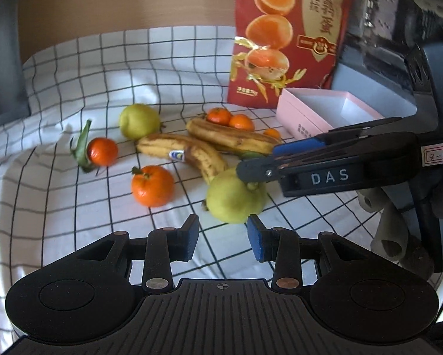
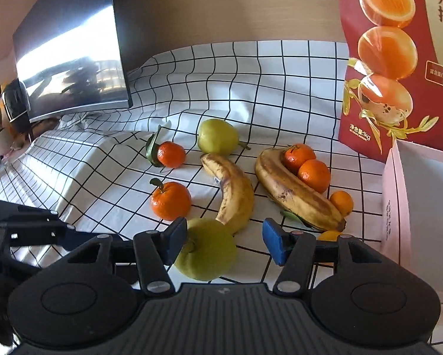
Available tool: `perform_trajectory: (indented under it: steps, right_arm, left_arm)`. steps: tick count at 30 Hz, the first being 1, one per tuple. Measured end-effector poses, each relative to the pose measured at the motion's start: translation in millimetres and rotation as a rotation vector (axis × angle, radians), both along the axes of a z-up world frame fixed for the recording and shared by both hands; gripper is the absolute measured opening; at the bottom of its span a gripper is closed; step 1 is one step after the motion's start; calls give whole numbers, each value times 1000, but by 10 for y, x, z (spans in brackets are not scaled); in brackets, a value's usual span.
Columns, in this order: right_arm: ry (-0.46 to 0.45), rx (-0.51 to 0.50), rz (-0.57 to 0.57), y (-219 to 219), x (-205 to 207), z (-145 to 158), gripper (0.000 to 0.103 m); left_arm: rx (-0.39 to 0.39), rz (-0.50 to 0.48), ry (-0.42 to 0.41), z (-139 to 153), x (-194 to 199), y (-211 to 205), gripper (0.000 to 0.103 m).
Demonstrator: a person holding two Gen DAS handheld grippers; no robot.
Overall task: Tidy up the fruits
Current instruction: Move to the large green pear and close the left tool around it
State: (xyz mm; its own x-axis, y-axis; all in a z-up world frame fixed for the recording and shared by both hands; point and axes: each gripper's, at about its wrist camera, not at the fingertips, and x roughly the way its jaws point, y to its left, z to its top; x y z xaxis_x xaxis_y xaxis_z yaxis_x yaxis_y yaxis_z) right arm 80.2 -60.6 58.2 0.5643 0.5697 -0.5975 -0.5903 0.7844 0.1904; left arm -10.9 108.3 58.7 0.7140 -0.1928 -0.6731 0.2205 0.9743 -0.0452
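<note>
Fruit lies on a checked cloth [image 1: 73, 82]. A near green pear [image 1: 234, 198] [image 2: 205, 250] lies in front, a far pear [image 1: 139, 120] [image 2: 217, 136] behind. Two bananas [image 1: 188, 152] [image 1: 233, 136] lie in the middle, also in the right wrist view [image 2: 236, 195] [image 2: 295, 190]. Several tangerines lie around them [image 1: 152, 185] [image 1: 102, 151] [image 2: 171, 201] [image 2: 313, 176]. My left gripper [image 1: 222, 236] is open and empty, just in front of the near pear. My right gripper [image 2: 221, 241] is open, jaws on either side of the near pear; it also shows in the left wrist view [image 1: 257, 171].
An open pink box [image 1: 325, 109] [image 2: 422, 201] stands at the right. A red pouch [image 1: 289, 35] [image 2: 399, 59] stands behind it. A monitor [image 2: 70, 50] stands at the back left on a raised fold of the cloth.
</note>
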Motion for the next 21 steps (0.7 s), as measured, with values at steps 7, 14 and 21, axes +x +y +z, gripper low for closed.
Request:
perform_trajectory:
  steps: [7, 14, 21]
  right_arm:
    - [56, 39, 29, -26, -11, 17, 57]
    - [-51, 31, -85, -374, -183, 245, 67]
    - [-50, -31, -138, -677, -381, 130, 68]
  left_arm:
    - [125, -68, -61, 2, 83, -264, 42]
    - [126, -44, -54, -44, 213, -362, 47]
    - [71, 27, -30, -64, 258, -176, 47]
